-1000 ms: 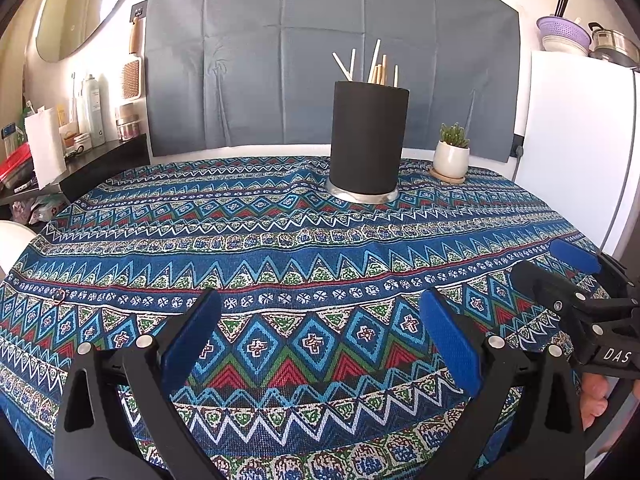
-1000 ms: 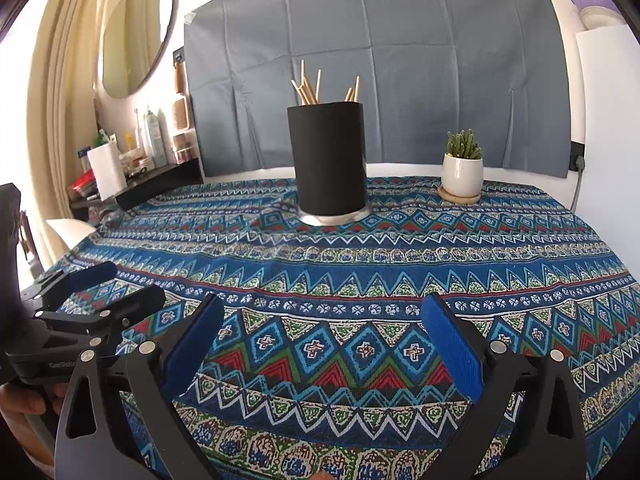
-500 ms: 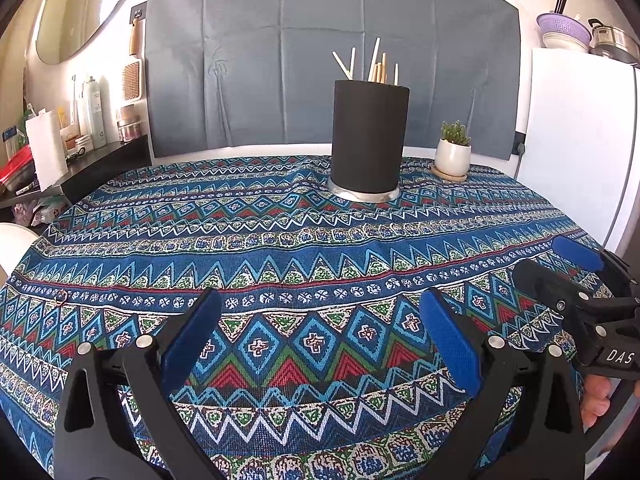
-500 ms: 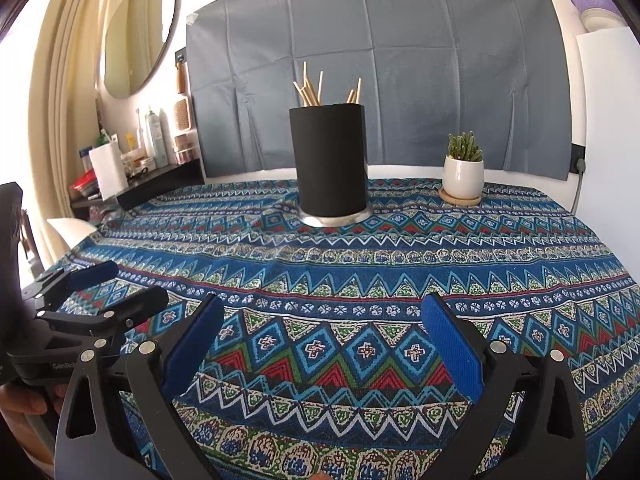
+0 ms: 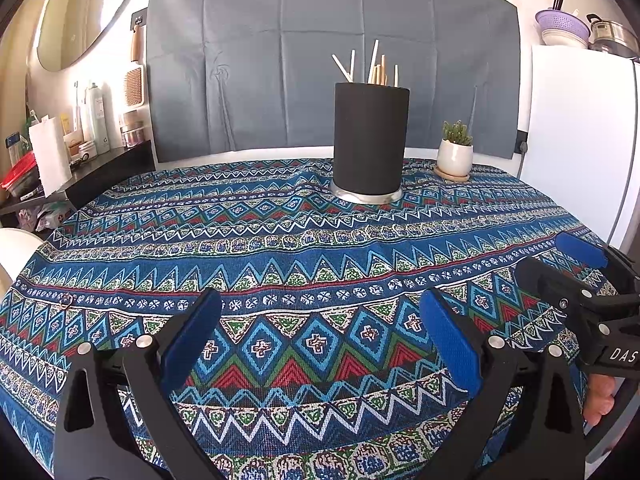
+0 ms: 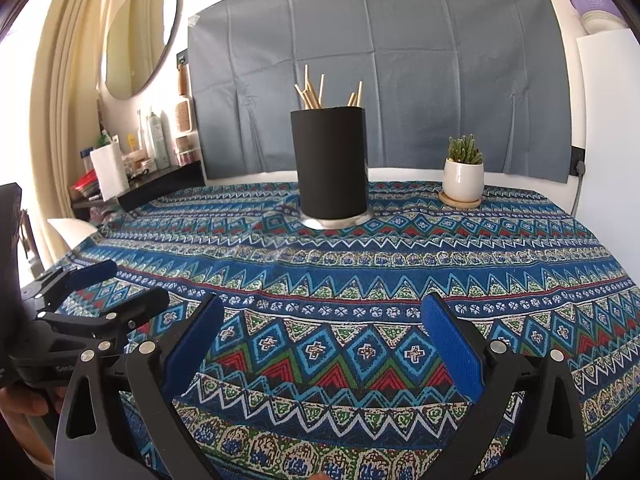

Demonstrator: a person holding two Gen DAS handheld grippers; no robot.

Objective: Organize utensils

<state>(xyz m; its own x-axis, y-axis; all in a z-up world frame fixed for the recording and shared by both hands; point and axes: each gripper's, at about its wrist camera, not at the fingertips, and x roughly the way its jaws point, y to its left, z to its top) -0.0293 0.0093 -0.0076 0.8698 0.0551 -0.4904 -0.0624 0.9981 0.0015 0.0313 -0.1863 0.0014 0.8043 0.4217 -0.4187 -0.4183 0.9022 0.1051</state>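
A tall black cylindrical holder [image 5: 371,142] [image 6: 332,162] stands on a metal base at the far middle of the table. Several wooden chopsticks [image 5: 376,68] [image 6: 314,90] stick out of its top. My left gripper [image 5: 320,332] is open and empty, low over the near edge of the patterned tablecloth [image 5: 280,264]. My right gripper [image 6: 324,332] is open and empty too, beside it over the near edge. The right gripper also shows in the left wrist view [image 5: 568,258], and the left gripper in the right wrist view [image 6: 116,284]. Both are far from the holder.
A small cactus in a white pot [image 5: 455,156] [image 6: 463,174] stands right of the holder. A white fridge [image 5: 580,140] borders the table's right side. A dark shelf with bottles and a paper roll [image 5: 52,156] stands to the left. A grey cloth hangs behind.
Both grippers have drifted very slightly, the view shifting a little. Both stay open and empty.
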